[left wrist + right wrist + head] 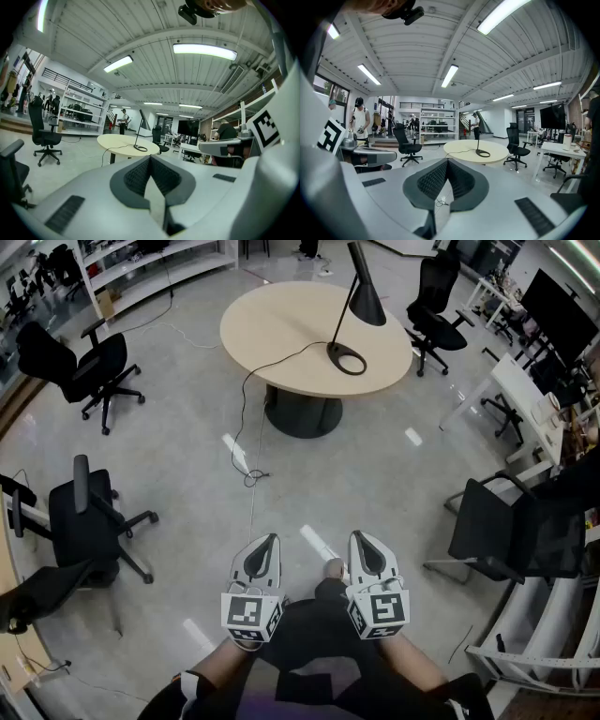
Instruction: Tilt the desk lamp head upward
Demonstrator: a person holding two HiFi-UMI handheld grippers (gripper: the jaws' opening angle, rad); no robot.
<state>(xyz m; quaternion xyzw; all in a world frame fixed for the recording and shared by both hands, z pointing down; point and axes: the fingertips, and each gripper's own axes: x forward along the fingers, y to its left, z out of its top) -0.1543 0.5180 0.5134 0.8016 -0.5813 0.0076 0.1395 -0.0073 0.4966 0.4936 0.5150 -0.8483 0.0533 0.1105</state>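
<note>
The lamp (pixel 364 304) stands on the round table (pixel 272 334), far from the left gripper (pixel 270 542) and right gripper (pixel 360 538). Both are clenched and empty, probably just being carried there.

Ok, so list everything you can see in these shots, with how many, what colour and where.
Round beige table: one, beige, middle of the floor ahead.
Black desk lamp with ring base: one, black, right part of the table, head angled down.
Black lamp cable: one, black, from the lamp across the table to the floor.
Black wheeled office chairs: at least five, black, round the edges of the floor.
White desks: a few, white, right side.
White shelving: one unit, white, far left.
Left hand-held gripper: one, grey-white, low centre, shut, empty.
Right hand-held gripper: one, grey-white, beside it, shut, empty.
</note>
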